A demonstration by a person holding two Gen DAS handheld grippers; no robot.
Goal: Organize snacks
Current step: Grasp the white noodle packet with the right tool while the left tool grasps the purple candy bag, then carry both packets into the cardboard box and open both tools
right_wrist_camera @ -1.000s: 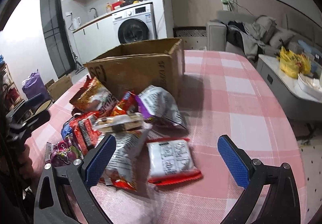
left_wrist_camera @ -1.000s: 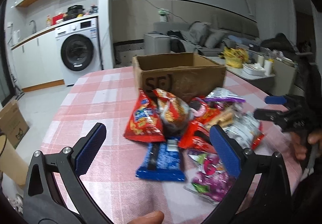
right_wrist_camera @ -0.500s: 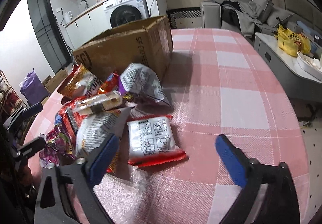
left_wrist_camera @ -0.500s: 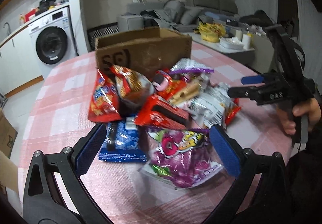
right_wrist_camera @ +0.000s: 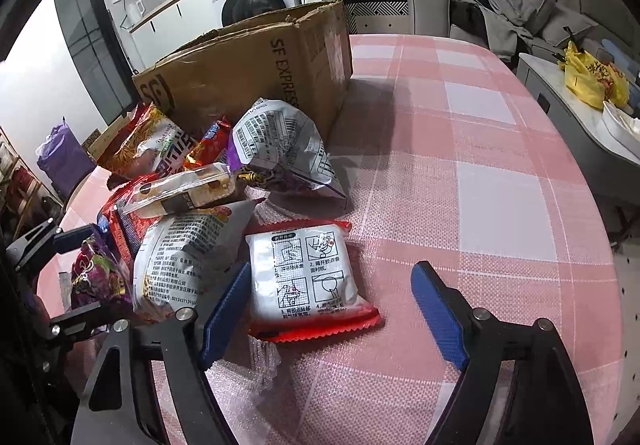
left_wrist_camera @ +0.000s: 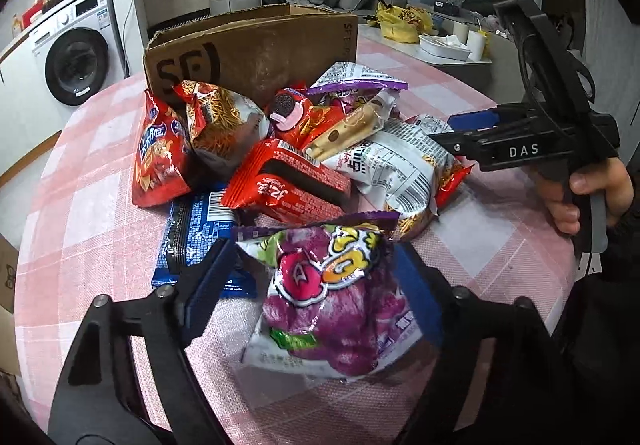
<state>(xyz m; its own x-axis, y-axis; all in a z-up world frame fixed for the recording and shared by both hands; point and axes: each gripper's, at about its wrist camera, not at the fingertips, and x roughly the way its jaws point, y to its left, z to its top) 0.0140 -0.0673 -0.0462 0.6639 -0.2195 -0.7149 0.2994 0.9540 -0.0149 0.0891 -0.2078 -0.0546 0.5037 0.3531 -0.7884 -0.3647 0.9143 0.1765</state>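
Left tongs [left_wrist_camera: 316, 277] closing around the purple bag [left_wrist_camera: 336, 301], right tongs [right_wrist_camera: 332, 309] closing beside the red-edged packet [right_wrist_camera: 308, 277], other snacks crowding both

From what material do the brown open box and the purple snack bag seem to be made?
Brown open box: corrugated cardboard, matte, probably; its top edges are torn and its printed walls look scuffed. Purple snack bag: thin plastic or foil film, glossy; it crinkles and shows bright highlights.

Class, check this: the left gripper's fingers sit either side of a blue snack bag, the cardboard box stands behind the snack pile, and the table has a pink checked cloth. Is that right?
Not quite: in the left wrist view, the bag between the left gripper fingers is the purple snack bag, not a blue one. Its jaws are closing. The cardboard box and pink checked cloth are right.
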